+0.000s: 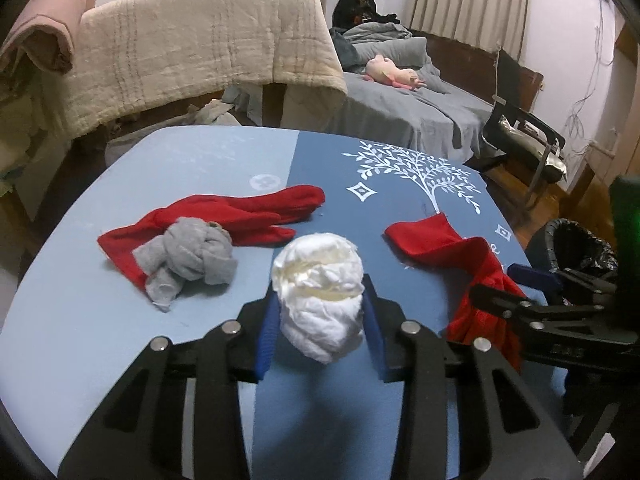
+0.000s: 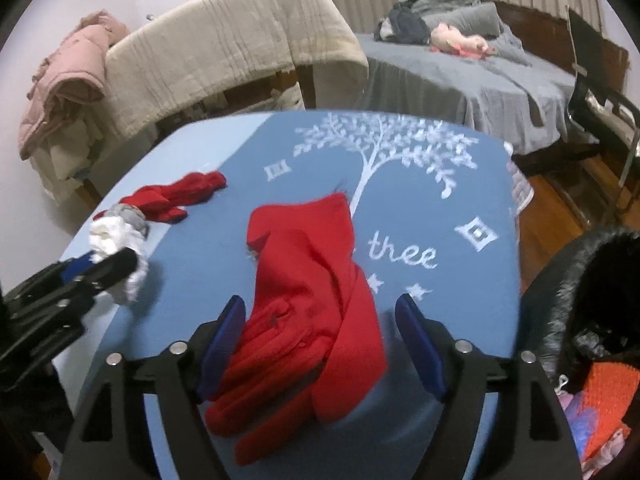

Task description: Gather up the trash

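A crumpled white paper wad point(image 1: 320, 300) sits between the blue pads of my left gripper point(image 1: 320, 320), which is shut on it just above the blue table point(image 1: 160, 340); it also shows in the right wrist view point(image 2: 116, 248). A grey cloth ball point(image 1: 192, 260) lies on a red glove point(image 1: 240, 212) at the left. My right gripper point(image 2: 320, 344) is open, its jaws on either side of a second red glove point(image 2: 312, 312), which lies on the table point(image 2: 460, 300).
A bin lined with a black bag point(image 2: 580, 300) stands off the table's right edge, with coloured scraps inside. A blanket-draped sofa point(image 1: 200, 48), a grey bed point(image 1: 420, 108) and a black chair point(image 1: 528, 140) stand behind the table.
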{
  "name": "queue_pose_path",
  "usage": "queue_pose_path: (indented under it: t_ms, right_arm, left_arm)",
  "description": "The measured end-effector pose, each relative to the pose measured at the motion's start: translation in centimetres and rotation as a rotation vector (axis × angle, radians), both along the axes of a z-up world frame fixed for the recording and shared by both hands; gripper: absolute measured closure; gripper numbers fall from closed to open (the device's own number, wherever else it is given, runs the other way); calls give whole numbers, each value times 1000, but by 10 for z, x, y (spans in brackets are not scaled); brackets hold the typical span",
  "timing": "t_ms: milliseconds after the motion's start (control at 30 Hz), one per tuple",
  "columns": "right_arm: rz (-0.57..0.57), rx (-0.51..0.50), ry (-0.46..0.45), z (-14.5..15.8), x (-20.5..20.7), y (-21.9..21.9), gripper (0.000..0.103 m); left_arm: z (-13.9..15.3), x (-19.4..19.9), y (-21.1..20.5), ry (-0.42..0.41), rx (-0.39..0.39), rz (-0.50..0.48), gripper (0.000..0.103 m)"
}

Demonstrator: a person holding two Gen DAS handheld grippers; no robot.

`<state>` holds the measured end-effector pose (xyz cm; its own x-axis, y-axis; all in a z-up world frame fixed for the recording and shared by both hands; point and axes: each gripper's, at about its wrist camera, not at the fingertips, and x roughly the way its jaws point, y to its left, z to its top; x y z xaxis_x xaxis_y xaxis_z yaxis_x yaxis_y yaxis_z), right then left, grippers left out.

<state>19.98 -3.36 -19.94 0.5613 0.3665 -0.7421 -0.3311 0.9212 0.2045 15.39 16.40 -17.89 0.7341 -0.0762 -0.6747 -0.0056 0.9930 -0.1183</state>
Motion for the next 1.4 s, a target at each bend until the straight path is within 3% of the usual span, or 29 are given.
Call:
queue_pose_path:
  t_ms: [100,167,200,400,800,1067,1400]
  right_arm:
    - [10,4,19,-6,1,3,60]
    - [41,32,36,-5,0,3,87]
    - [60,56,40,-2,-2,2,88]
    - [71,133,-38,37,-18,-12,89]
    - [15,167,-159,96,-54,-63,89]
    - [-74,169,-216,118,-81,-114,89]
    - [-214,109,-261,127,-112,-177,89]
  left_arm:
    - [1,-1,2,0,-1,5,67]
    - [4,-3,2,0,0,6,67]
    - [5,-4,2,-2,0,5,67]
    - [21,-12,-5,-22,19,3,67]
    - [75,-27,-56,-130,45,-54,66]
    - [101,-39,-105,-186,26,-127,66]
    - [109,-46,-168,-206,9,-246,66]
